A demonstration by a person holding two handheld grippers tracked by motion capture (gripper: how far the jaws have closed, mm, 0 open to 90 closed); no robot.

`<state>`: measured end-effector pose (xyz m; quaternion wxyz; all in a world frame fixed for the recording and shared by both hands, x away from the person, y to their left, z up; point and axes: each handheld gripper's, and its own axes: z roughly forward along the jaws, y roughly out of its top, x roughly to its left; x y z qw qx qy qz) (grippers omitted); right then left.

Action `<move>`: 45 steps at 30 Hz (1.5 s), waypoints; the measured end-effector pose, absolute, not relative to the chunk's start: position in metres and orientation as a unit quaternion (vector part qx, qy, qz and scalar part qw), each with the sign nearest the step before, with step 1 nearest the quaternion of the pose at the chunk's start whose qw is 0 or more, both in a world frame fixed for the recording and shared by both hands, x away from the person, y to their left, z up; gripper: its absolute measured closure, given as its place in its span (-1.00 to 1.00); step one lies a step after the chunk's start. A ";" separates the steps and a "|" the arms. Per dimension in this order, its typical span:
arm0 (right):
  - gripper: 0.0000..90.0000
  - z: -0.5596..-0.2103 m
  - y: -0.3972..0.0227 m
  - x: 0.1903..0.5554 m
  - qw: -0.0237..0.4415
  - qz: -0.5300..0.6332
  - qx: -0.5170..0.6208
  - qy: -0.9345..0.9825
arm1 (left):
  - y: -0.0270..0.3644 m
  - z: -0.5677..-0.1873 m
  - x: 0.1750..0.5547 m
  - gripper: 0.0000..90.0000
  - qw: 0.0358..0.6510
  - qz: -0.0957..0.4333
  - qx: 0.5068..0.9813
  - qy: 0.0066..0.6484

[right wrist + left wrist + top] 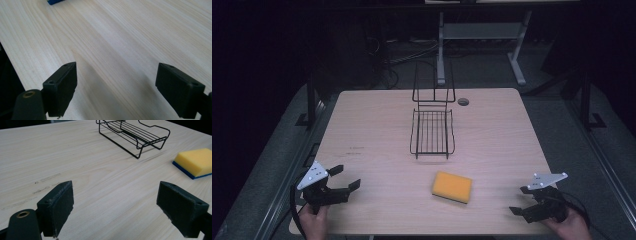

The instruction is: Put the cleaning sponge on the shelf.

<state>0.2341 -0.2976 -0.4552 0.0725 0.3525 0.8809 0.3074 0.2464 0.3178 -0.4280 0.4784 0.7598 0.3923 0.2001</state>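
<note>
Across the scene from the high view, the worktop [377,125] is the largest item: a pale wood-grain slab with rounded corners, carrying everything else. A small round grommet [463,101] sits in its surface near the far edge.

Next in size is the wire rack [432,131], a black basket with a tall back frame. It stands upright well ahead of both tools, roughly midway between them and toward the far side. In the left gripper view the wire rack [132,133] lies ahead and slightly right of the jaws, well apart from them.

The sponge [452,187] follows: a yellow block on a blue base, lying flat on the worktop, yellow face up. It rests between the two tools, nearer the right one, and just short of the rack, touching neither. In the left gripper view the sponge [195,162] lies ahead and to the right of the jaws. In the right gripper view a blue corner of the sponge [55,1] shows at the top edge, ahead and to the left.

The left tool [348,179] is held in a hand [314,220] at the near left corner; its jaws are spread wide, with nothing between them but bare wood.

The right tool [521,200] is held in a hand [569,225] at the near right corner; its jaws are likewise spread wide and grip nothing.
</note>
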 end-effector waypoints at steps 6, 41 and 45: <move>-0.62 -0.456 -0.293 0.235 0.070 0.307 0.343 0.885 | 0.316 -0.428 0.247 -0.70 0.477 0.201 0.762 0.390; -0.63 -0.434 -0.244 0.246 0.057 0.294 0.275 0.914 | 0.319 -0.426 0.243 -0.70 0.480 0.206 0.758 0.390; -0.62 -0.431 -0.240 0.247 0.056 0.293 0.271 0.915 | 0.319 -0.426 0.243 -0.70 0.480 0.206 0.759 0.390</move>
